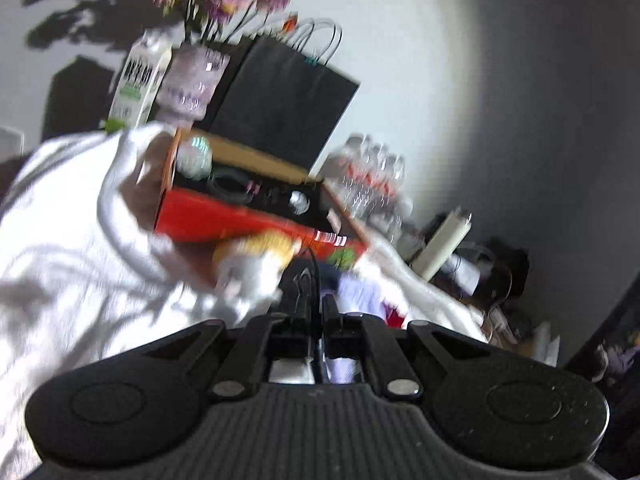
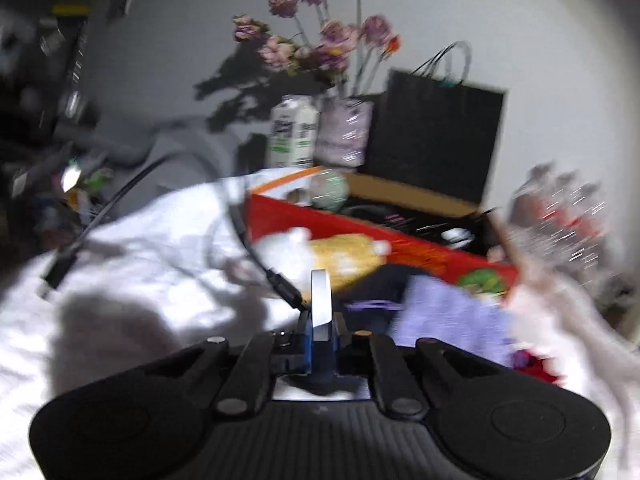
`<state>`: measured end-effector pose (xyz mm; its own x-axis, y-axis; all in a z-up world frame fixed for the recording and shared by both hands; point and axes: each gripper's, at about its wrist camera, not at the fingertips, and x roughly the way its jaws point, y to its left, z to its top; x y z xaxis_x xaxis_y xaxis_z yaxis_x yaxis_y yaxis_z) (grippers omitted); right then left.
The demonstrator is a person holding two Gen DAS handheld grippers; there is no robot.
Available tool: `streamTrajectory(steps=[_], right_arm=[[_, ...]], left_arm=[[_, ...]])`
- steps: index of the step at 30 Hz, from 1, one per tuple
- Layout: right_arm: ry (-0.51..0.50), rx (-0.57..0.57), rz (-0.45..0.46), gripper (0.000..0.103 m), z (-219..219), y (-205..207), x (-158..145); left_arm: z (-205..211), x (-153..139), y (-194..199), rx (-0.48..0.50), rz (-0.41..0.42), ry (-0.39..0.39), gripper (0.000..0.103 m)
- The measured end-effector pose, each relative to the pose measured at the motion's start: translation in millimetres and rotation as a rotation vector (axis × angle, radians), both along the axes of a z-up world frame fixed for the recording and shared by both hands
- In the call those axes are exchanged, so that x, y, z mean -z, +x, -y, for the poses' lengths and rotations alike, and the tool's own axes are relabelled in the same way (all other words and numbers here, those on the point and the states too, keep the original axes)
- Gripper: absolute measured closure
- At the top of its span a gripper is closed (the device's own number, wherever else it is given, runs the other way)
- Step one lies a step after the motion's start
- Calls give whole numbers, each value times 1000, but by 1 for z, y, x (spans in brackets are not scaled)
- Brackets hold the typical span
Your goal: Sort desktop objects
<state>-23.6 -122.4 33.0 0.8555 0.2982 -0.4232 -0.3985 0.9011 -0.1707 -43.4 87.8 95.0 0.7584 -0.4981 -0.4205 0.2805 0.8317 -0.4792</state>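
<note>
Both views are motion-blurred. A red open cardboard box (image 1: 240,220) (image 2: 360,236) sits on a white cloth and holds several dark items and a pale ball (image 1: 194,154) (image 2: 330,190). A yellow and white plush toy (image 1: 256,256) (image 2: 332,254) lies in front of it. My left gripper (image 1: 314,284) is shut on a thin black cable (image 1: 312,264) just before the toy. My right gripper (image 2: 322,300) is shut on a flat blue and silver device (image 2: 321,292) with a black cable (image 2: 256,252) running off to the left.
A black paper bag (image 1: 280,92) (image 2: 436,136), a vase of purple flowers (image 1: 192,76) (image 2: 344,128) and a milk carton (image 1: 138,80) (image 2: 294,132) stand behind the box. A pack of water bottles (image 1: 368,184) (image 2: 560,216) is at right. Purple cloth (image 2: 452,316) lies at front right.
</note>
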Motion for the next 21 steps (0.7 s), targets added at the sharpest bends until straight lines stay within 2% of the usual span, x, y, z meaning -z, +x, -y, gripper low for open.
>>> streamTrajectory(steps=[4, 6, 8, 9, 12, 14, 15, 16, 18, 19, 20, 21], right_arm=[[-22, 43, 12, 95, 14, -11, 0], [-24, 63, -1, 95, 22, -16, 1], [6, 90, -11, 95, 33, -21, 1], [25, 100, -19, 95, 39, -23, 1], [61, 114, -24, 95, 51, -28, 0], [64, 114, -32, 95, 53, -28, 2], [60, 112, -33, 95, 53, -28, 4], [59, 114, -34, 95, 52, -27, 5], [65, 111, -38, 95, 50, -26, 6], [68, 110, -37, 95, 50, -27, 6], [67, 108, -35, 95, 50, -27, 5], [63, 110, -30, 95, 50, -28, 4]], left_arm=[[0, 45, 8, 17, -102, 27, 95], [6, 63, 11, 6, -137, 97, 88], [16, 76, 12, 13, -142, 177, 71], [21, 77, 12, -1, -138, 216, 67], [32, 68, 9, 61, -49, 233, 58], [47, 56, 10, 128, 39, 256, 25], [58, 53, 12, 165, 93, 292, 22], [70, 53, 14, 192, 138, 340, 23], [98, 60, 24, 222, 145, 474, 31], [110, 64, 28, 242, 138, 522, 40], [120, 68, 32, 263, 142, 552, 59], [127, 71, 35, 282, 144, 564, 66]])
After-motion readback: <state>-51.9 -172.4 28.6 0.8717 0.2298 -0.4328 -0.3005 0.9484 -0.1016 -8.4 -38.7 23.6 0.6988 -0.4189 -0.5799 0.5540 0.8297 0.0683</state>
